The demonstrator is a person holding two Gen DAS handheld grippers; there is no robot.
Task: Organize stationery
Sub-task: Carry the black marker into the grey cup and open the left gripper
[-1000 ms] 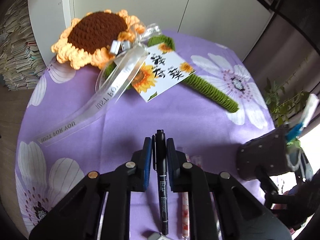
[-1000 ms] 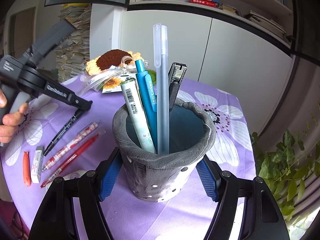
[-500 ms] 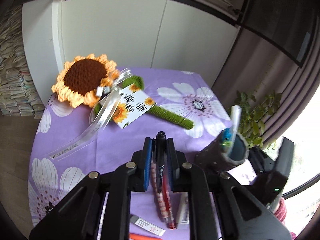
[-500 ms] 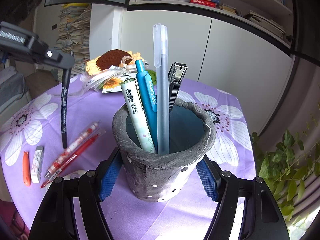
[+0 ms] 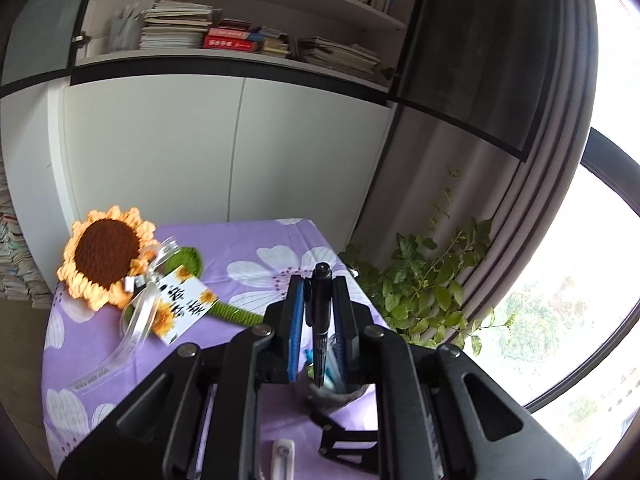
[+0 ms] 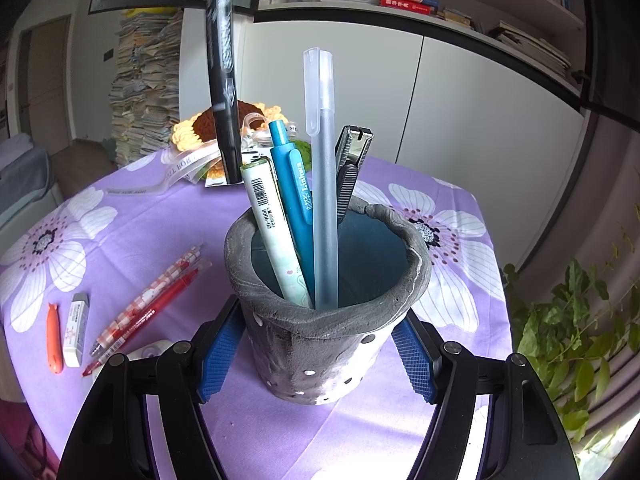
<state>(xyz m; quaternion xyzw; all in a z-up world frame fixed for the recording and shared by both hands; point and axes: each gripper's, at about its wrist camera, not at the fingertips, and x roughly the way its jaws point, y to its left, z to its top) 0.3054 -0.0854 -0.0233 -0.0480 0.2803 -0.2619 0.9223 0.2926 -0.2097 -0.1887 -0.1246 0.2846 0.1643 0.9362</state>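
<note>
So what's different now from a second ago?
The left gripper, shut on the slim black marker pen, has lifted it off the purple flowered tablecloth to above the grey clay pen pot. The right gripper still clamps that pot, unmoved.

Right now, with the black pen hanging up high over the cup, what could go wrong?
1. The black marker pen hangs off to the left of the grey pen holder; lowered there, it might miss the opening and land on the purple tablecloth.
2. The holder is already crowded: the tall frosted pen and blue pen stick up high, so the marker could bump them.
3. A hard bump might tip the holder, though the right tool grips it.
</note>
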